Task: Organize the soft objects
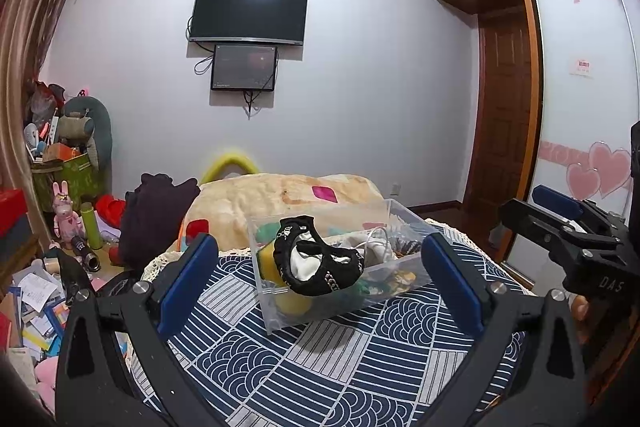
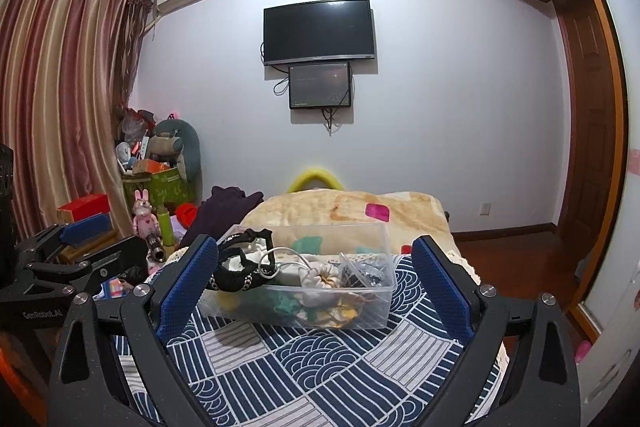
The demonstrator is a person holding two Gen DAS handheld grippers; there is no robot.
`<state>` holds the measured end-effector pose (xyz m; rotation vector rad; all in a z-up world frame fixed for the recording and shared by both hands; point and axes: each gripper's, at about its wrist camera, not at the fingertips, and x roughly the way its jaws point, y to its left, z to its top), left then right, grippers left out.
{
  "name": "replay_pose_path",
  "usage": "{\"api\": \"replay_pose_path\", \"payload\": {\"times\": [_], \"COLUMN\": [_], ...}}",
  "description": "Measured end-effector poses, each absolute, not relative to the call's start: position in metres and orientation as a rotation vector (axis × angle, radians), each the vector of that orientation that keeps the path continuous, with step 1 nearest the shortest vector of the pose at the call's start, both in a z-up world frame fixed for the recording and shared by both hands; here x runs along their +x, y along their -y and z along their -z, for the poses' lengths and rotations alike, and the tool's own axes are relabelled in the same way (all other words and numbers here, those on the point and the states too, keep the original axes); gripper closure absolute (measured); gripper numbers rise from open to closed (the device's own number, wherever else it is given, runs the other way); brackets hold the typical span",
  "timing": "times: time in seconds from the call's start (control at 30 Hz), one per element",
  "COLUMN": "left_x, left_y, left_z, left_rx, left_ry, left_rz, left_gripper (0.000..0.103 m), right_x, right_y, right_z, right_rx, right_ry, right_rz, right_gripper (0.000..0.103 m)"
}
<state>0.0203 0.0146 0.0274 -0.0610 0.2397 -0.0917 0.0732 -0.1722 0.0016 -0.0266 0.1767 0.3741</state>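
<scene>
A clear plastic box [image 1: 280,319] stands on the blue-and-white patterned cloth [image 1: 304,367]. It holds several soft items, among them a yellow sponge [image 1: 269,261] and a white cable [image 1: 378,241]. A black garment with chain trim [image 1: 316,259] hangs over its near rim. My left gripper [image 1: 320,267] is open and empty, just short of the box. In the right wrist view the box [image 2: 320,311] sits ahead with the black garment [image 2: 236,273] at its left end. My right gripper [image 2: 316,275] is open and empty. Each gripper shows at the edge of the other's view.
A beige blanket [image 1: 280,199] lies on the bed behind the box, with a dark garment [image 1: 156,219] to its left. Clutter, papers and toys [image 1: 40,291] cover the floor at left. A wardrobe [image 1: 580,107] and a door stand at right.
</scene>
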Motion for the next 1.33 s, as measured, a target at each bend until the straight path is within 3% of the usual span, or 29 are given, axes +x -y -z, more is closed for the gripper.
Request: {"api": "replay_pose_path", "payload": {"times": [1.33], "left_x": [0.021], "left_y": [-0.005], "left_z": [-0.030], "left_rx": [-0.049], "left_ry": [-0.259], "left_rz": [0.132], "left_gripper": [0.000], "right_x": [0.071], "right_y": [0.172], "right_z": [0.000], "right_rx": [-0.021], "right_ry": [-0.180], "right_rz": [-0.377], "right_gripper": [0.004]}}
